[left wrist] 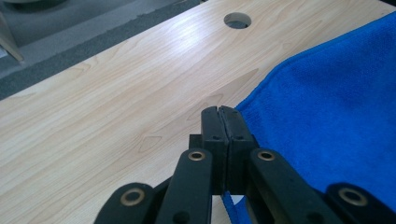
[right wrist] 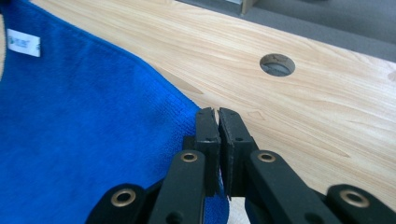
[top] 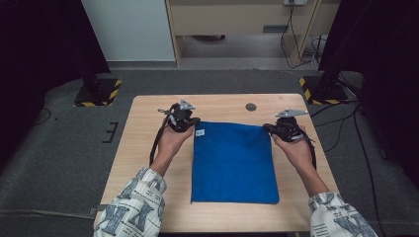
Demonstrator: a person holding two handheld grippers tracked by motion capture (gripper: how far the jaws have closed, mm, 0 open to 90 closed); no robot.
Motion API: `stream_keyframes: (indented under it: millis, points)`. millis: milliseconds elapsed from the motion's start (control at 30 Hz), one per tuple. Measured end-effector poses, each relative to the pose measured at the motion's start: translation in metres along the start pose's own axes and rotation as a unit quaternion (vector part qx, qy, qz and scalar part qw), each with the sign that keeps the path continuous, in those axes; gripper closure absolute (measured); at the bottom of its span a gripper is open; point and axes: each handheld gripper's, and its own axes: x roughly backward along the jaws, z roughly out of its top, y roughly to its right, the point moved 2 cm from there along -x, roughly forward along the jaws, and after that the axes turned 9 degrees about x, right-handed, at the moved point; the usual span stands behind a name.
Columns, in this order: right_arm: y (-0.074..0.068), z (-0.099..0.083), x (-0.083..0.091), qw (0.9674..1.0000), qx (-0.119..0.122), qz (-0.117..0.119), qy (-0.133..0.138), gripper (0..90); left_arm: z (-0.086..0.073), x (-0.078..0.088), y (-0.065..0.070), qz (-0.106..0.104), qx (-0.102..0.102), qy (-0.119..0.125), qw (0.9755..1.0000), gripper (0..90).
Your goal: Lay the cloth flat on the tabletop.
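Near the bottom of the high view, two patterned sleeves (top: 132, 203) entering from the lower edge, one at lower left, one at lower right. Just above, one blue cloth (top: 233, 163) lying flat at the centre of the frame on the one wooden table (top: 148, 148), near edge square to the table's front, one small white label (top: 199, 133) at the far left corner. Farther up, the left claw (top: 190, 123) at that far left corner and the right claw (top: 269, 128) at the far right corner. Left claw closed tight, blue fabric pinched between the pads low in the left gripper view (left wrist: 222, 122); right claw (right wrist: 218, 122) likewise closed, cloth edge caught at the base of the pads in the right gripper view. Step in hand, by judgement: spreading or folding the cloth by its two far corners. For a clean result: both corners kept level and equally taut, both hands moved together at one pace, far edge carried straight toward the near edge, corners laid on corners, release only once the fabric rests flat. Risk: a thin pinch slipping free if pulled sideways. Beyond the cloth, one round hole (top: 251, 106) in the table near its far edge, upper centre.
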Motion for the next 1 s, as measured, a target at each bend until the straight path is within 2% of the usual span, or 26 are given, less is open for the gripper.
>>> stream_keyframes:
  millis: [167, 367, 533, 733, 1000]
  points:
    - [0.006, -0.005, -0.012, 0.9999, -0.003, -0.006, -0.011, 87.4, -0.001, -0.012, -0.003, 0.004, 0.007, -0.009, 0.9999, 89.3]
    - [0.015, -0.013, -0.023, 0.9995, -0.013, -0.014, -0.024, 87.4, -0.002, -0.024, -0.002, 0.008, 0.0, -0.018, 0.9998, 89.4]
    - [0.02, -0.017, -0.031, 0.9992, -0.026, -0.019, -0.022, 87.4, -0.002, -0.036, -0.008, 0.006, 0.018, -0.02, 0.9996, 89.6]
    - [0.022, -0.018, -0.038, 0.999, -0.02, -0.03, -0.026, 87.4, -0.005, -0.045, -0.013, 0.012, 0.018, -0.028, 0.9994, 89.6]
    - [0.022, -0.017, -0.049, 0.9984, -0.006, -0.035, -0.043, 87.4, -0.008, -0.057, -0.021, 0.026, 0.036, -0.022, 0.9988, 89.7]
